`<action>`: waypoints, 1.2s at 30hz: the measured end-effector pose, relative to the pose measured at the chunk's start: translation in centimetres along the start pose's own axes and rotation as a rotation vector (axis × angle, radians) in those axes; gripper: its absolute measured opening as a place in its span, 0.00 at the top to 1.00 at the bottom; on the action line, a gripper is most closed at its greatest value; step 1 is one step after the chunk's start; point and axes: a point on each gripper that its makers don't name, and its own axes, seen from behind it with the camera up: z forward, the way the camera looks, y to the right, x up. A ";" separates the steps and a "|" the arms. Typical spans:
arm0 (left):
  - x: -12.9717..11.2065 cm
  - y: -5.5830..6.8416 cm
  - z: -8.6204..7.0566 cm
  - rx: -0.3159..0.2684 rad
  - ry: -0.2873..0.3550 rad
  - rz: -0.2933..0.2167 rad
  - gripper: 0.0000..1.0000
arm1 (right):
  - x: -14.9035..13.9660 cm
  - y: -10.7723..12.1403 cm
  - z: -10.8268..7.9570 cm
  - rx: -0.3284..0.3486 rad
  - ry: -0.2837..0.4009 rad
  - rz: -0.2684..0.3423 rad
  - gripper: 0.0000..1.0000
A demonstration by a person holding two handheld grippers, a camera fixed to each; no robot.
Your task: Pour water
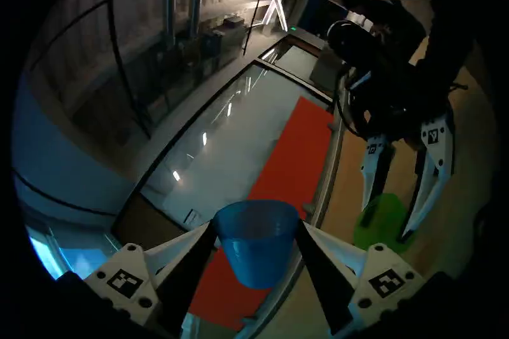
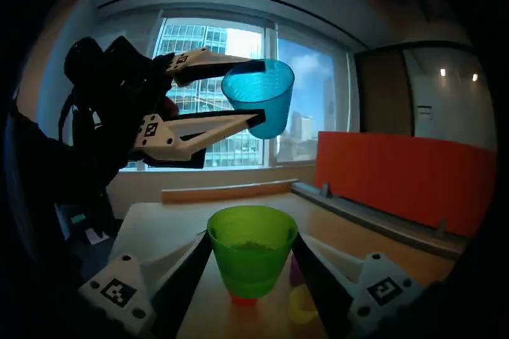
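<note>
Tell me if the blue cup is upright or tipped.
Nearly upright: the blue cup, held by the left hand-held gripper, has its rim uppermost, leaning only slightly.

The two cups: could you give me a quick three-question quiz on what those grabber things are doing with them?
1. True or false: the left gripper is shut on the blue cup.
2. The right gripper has the green cup between its fingers. In the right gripper view, where is the blue cup relative to the green cup? A) above, B) below, C) level.
3. Fill in: in that view, the thing behind the blue cup is a ___.

Key: 1 true; 2 A; 3 window.
</note>
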 end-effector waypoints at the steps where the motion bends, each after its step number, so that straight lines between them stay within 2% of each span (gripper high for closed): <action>1: -0.2 0.0 0.0 0.001 -0.003 -0.021 0.13 | 0.0 0.0 0.0 0.000 0.002 0.001 0.10; 14: -1.8 -1.3 -0.6 0.019 -0.027 -0.306 0.12 | 0.8 0.1 0.0 -0.006 0.020 0.000 0.10; 24: -2.8 -2.1 -0.6 0.009 -0.037 -0.576 0.13 | 1.1 0.2 0.0 -0.013 0.028 -0.001 0.10; 30: -3.0 -2.0 -0.7 -0.017 -0.027 -0.743 0.13 | 1.3 0.2 -0.2 -0.019 0.027 -0.004 0.10; 36: -3.5 -1.5 -0.6 -0.035 -0.035 -0.861 0.13 | 1.3 0.5 -0.7 -0.031 0.028 -0.007 0.10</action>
